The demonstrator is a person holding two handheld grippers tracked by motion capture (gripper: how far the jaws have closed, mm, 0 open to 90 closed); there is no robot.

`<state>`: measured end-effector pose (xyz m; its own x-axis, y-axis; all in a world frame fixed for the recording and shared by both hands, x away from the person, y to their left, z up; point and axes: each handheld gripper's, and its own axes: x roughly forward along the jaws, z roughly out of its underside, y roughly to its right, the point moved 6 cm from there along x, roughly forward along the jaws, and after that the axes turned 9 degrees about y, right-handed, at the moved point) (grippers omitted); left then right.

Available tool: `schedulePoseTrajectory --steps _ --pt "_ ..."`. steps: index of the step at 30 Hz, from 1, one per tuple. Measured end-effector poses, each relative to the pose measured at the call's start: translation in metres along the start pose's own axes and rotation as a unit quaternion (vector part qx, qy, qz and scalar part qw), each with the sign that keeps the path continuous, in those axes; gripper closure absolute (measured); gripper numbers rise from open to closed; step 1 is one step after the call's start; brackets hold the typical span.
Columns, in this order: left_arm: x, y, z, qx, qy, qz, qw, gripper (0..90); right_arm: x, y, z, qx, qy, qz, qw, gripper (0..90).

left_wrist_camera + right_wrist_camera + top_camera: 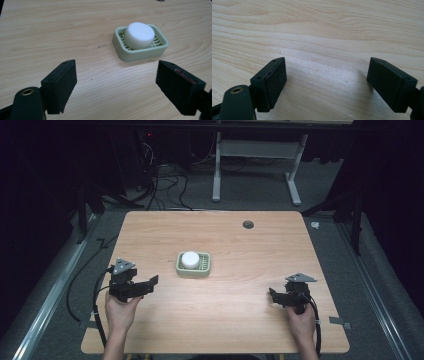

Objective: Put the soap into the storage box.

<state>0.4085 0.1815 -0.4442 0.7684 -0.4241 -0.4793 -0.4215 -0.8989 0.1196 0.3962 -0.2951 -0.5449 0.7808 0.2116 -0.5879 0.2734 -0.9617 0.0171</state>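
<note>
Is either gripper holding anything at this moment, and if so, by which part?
Nothing is held. The left gripper and right gripper both have their jaws wide apart over bare table. The white soap sits untouched in its green dish.

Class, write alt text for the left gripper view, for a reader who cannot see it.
A round white soap sits in a pale green slatted dish on a wooden table, up and to the right of centre. The open left gripper shows at the bottom, its two black jaws spread wide, apart from the dish.
</note>
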Motion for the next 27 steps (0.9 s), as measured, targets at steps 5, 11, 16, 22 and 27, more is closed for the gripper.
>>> schedulePoseTrajectory --steps 5,11,16,22,27 --pt "0.002 -0.001 0.008 0.001 -0.014 -0.001 0.9999 18.1 0.0 0.0 0.0 0.0 0.0 0.0 1.0 17.1" --pt "0.002 -0.002 0.013 -0.004 -0.019 -0.003 0.9998 18.4 0.0 0.0 0.0 0.0 0.0 0.0 1.0 17.1" --pt "0.003 -0.003 0.017 -0.007 -0.02 -0.006 0.9997 18.6 0.0 0.0 0.0 0.0 0.0 0.0 1.0 17.1" --pt "0.003 -0.005 0.023 -0.011 -0.027 -0.007 0.9996 19.1 0.0 0.0 0.0 0.0 0.0 0.001 1.0 17.0" --pt "0.005 -0.004 0.03 -0.014 -0.036 -0.006 0.9993 19.3 0.0 0.0 0.0 0.0 0.0 0.0 1.0 17.0"
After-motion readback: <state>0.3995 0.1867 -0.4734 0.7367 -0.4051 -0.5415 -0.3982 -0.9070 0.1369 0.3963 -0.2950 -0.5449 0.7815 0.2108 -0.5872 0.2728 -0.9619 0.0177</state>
